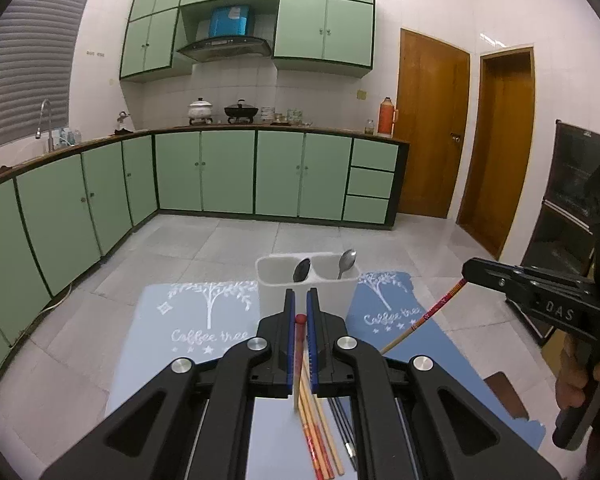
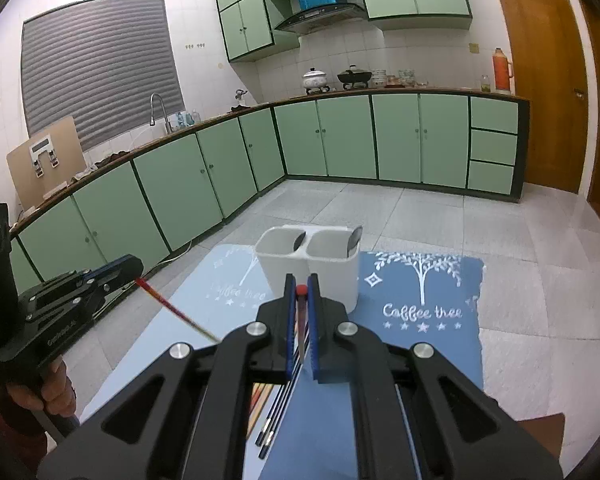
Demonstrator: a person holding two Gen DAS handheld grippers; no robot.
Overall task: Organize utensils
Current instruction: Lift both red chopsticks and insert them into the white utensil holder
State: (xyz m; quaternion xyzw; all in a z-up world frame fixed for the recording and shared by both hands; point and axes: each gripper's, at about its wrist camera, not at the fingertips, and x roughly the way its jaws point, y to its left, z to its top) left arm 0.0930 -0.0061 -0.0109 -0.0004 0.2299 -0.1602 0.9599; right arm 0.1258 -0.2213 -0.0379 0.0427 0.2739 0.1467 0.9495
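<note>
A: Chopsticks, long wooden ones with red ends, are in both claws. The left gripper (image 1: 300,304) is squeezed tight on one red-tipped chopstick (image 1: 299,356).

B: And the other claw?

A: The right gripper (image 2: 300,286) is pinched on a second red-tipped stick (image 2: 301,320), which hangs down from it.

B: Where are the rest?

A: More wooden chopsticks (image 1: 320,440) and thin black chopsticks (image 2: 278,412) lie on the blue mat with white trees (image 2: 420,304).

B: And the holder?

A: The white plastic two-pocket holder (image 1: 306,292) stands on the mat, with a dark spoon (image 1: 301,270) and a shiny metal spoon (image 1: 346,262) inside.
</note>
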